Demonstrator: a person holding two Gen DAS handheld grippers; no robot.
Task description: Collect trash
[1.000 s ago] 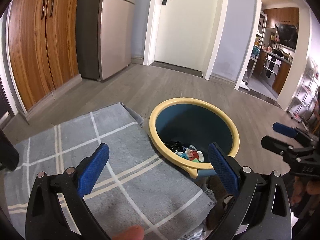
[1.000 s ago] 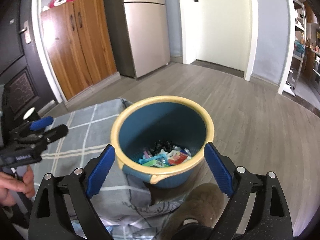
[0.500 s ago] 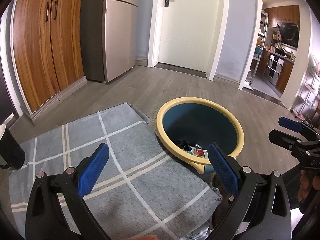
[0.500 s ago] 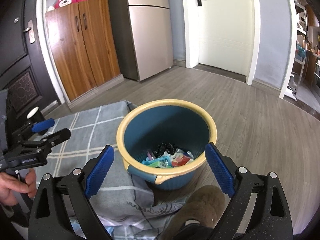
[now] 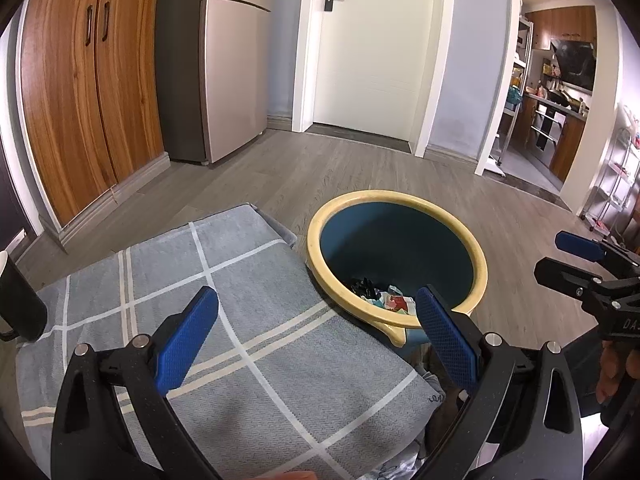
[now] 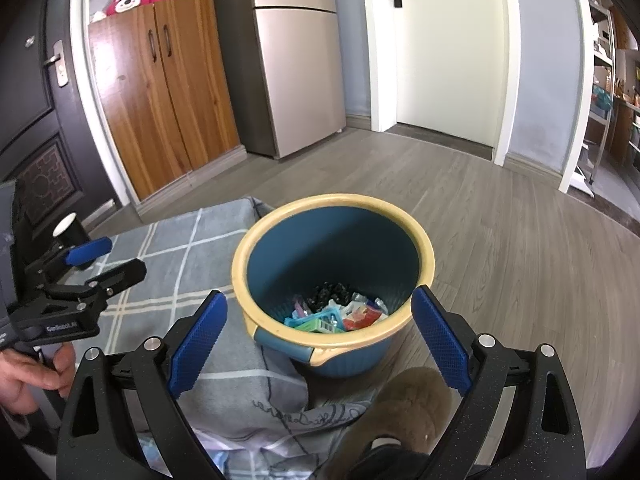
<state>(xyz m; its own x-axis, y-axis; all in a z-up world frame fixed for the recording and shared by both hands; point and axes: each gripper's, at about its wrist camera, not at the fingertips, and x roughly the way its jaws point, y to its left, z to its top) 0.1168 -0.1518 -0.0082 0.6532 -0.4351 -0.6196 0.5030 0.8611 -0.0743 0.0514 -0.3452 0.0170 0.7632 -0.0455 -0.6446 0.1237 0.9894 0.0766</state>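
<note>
Grey wood-look flooring (image 5: pixel 360 168) runs back to a white door (image 5: pixel 372 48), with a steel fridge (image 5: pixel 224 64) and a wooden cabinet (image 5: pixel 88 100) along the left wall. Nearer, a grey checked cloth (image 5: pixel 248 320) is spread over a raised surface, and a dark cup (image 6: pixel 72 230) is seen at its far left edge.

Just beside the cloth's right edge, a blue bin (image 6: pixel 332 248) with a yellow rim is stood on the floor. Trash (image 6: pixel 336 312) is piled at its bottom: dark crumpled bits, teal and red wrappers.

The left gripper (image 5: pixel 316 336) is held above the cloth with its 2 blue-padded fingers spread wide and nothing between them. The right gripper (image 6: pixel 320 340) is held over the bin's near rim, likewise spread wide and empty; the bin is framed between its fingers. Each gripper is also visible from the other's camera, gripped by a hand (image 6: pixel 36 372). A brown fuzzy slipper (image 6: pixel 400 408) is seen below the bin in the right wrist view.
</note>
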